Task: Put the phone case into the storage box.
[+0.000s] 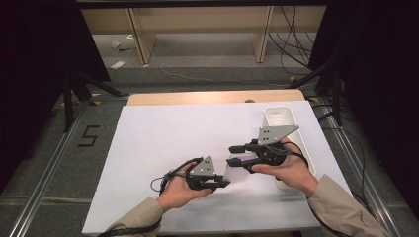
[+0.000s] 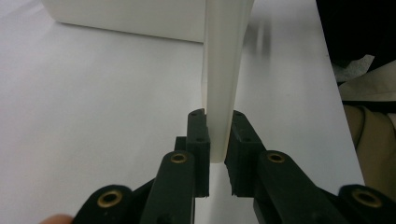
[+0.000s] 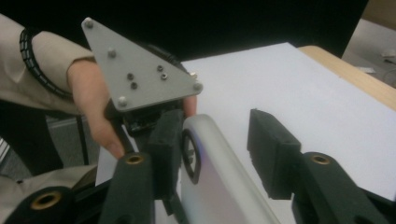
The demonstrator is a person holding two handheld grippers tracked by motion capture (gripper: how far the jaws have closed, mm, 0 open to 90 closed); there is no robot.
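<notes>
Pinching white plate (image 2: 223, 84) edgewise – left claw (image 2: 219, 154), right claw (image 3: 219, 149) open around it

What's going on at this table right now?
A person holds a gripper in each hand over a white table. The left gripper is shut on the edge of a flat, whitish translucent piece. The right gripper is open, its jaws either side of the same piece, not clamping it. A white tray sits on the table's far right.
</notes>
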